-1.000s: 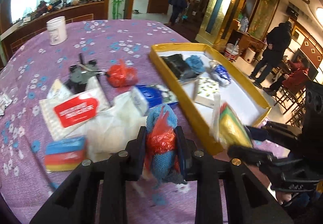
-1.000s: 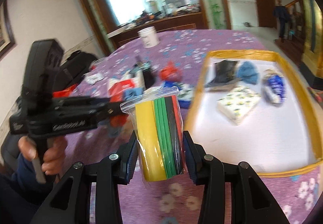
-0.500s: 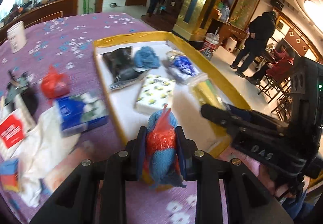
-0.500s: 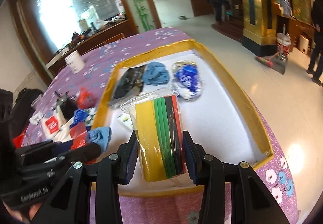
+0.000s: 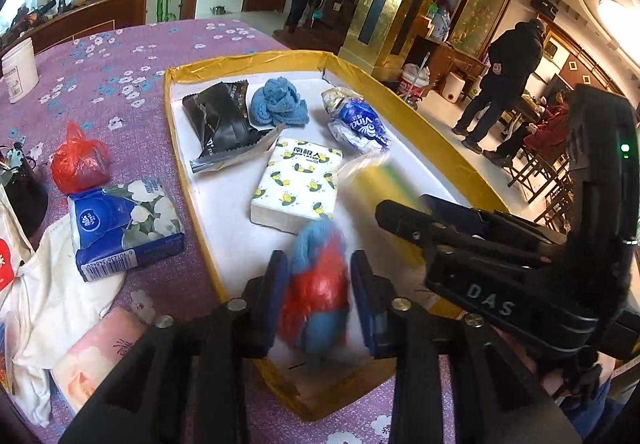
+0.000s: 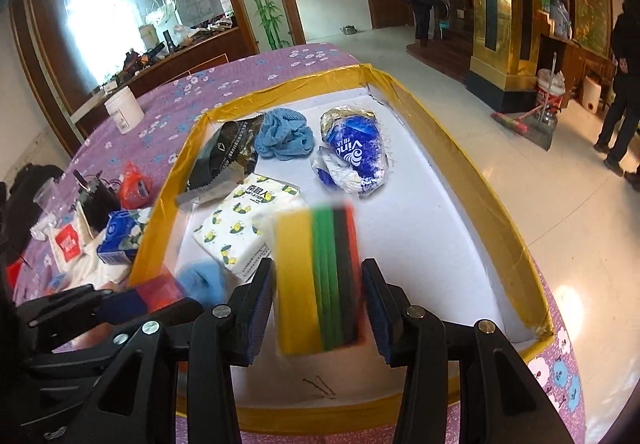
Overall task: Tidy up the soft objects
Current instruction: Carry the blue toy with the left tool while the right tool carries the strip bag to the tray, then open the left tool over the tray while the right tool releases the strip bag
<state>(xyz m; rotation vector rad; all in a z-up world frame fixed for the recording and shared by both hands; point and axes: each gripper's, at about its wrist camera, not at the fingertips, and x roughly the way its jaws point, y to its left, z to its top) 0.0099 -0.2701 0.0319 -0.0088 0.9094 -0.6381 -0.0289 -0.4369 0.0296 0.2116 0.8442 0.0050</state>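
Observation:
A blue cloth bundle wrapped in red plastic (image 5: 316, 296) shows blurred between the jaws of my left gripper (image 5: 318, 268). The jaws are opening, with a gap on each side of the bundle, above the near end of the yellow-rimmed white tray (image 5: 176, 131). My right gripper (image 6: 318, 284) is over the same tray (image 6: 472, 179). Its jaws are opening too, and the clear bag of yellow, green, black and red sheets (image 6: 316, 244) sits loose and blurred between them. In the left wrist view the right gripper (image 5: 404, 203) is just to the right.
The tray holds a lemon-print tissue pack (image 5: 298, 183), a blue cloth (image 5: 278, 103), a black packet (image 5: 220, 119) and a blue-white pack (image 5: 356, 123). On the purple cloth left of it lie a blue floral tissue pack (image 5: 124, 224), a red bag (image 5: 80, 163) and a white jar (image 5: 18, 69).
Both grippers moved from over the table to over the tray's near end. Their jaws have parted, and the bundle and the sheet bag have come loose from the pads.

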